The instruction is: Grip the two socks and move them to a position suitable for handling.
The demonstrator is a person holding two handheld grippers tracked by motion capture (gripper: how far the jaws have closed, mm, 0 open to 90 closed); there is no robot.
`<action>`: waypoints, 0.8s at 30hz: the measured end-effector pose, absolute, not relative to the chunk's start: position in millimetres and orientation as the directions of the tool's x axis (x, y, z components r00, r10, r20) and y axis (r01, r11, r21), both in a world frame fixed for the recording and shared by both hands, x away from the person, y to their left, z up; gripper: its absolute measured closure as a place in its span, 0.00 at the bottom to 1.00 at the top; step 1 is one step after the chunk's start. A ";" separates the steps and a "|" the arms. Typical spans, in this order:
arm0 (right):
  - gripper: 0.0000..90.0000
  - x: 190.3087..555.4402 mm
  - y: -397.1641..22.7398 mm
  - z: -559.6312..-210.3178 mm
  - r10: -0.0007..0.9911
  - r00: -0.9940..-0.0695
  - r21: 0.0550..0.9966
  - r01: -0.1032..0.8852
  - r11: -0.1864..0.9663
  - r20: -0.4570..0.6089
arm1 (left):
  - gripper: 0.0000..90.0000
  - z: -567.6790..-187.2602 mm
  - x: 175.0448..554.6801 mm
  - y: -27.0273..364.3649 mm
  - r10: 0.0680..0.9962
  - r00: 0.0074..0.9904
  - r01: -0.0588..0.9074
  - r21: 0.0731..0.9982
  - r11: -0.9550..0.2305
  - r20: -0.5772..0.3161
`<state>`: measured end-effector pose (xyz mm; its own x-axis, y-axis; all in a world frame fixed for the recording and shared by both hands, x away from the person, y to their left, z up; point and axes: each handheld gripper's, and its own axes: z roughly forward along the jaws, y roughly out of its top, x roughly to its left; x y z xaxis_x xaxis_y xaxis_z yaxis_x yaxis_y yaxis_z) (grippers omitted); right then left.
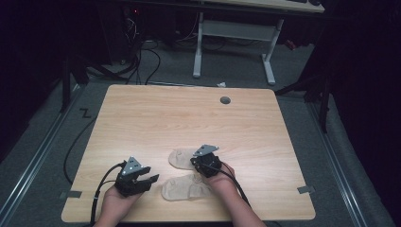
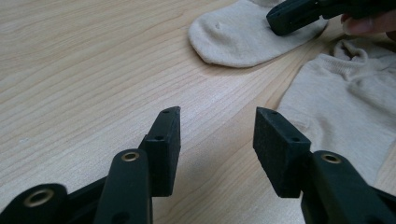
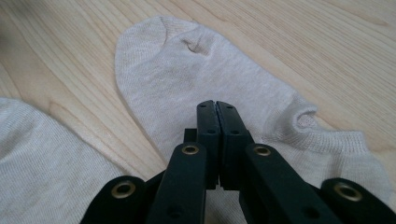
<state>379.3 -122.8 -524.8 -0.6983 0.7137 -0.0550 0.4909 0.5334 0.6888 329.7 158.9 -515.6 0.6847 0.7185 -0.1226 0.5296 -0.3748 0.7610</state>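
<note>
- The wooden table (image 1: 142,118) is bare apart from two beige ankle socks lying near its front edge, so there is plenty of room to work and nothing to knock over
- The nearer sock (image 1: 182,188) lies rumpled between the two hands; in the left gripper view its cuff end looks bunched, so it would want flattening before anything is laid on it
- The farther sock (image 3: 187,79) lies flat just beyond it, toe pointing away in the right gripper view; the two socks sit close, but I cannot tell if they touch
- The left gripper (image 2: 217,140) hovers over bare wood just beside the nearer sock, jaws wide apart and holding nothing; to pick up cleanly it should come in low at the sock's edge and pinch one layer of cloth, not the whole bunch
- The right gripper (image 3: 218,116) sits over the middle of the farther sock with its jaws pressed together; whether any cloth is caught between them is hidden, so I cannot tell
- If pairing is the aim, which is my guess, a slow lift would show whether the cloth comes along
</note>
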 end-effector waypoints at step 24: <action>0.80 367.8 -200.5 -513.6 0.849 -0.529 0.754 0.559 0.344 0.004 | 0.54 -519.6 362.9 130.2 0.720 0.682 0.520 0.777 -0.355 -0.128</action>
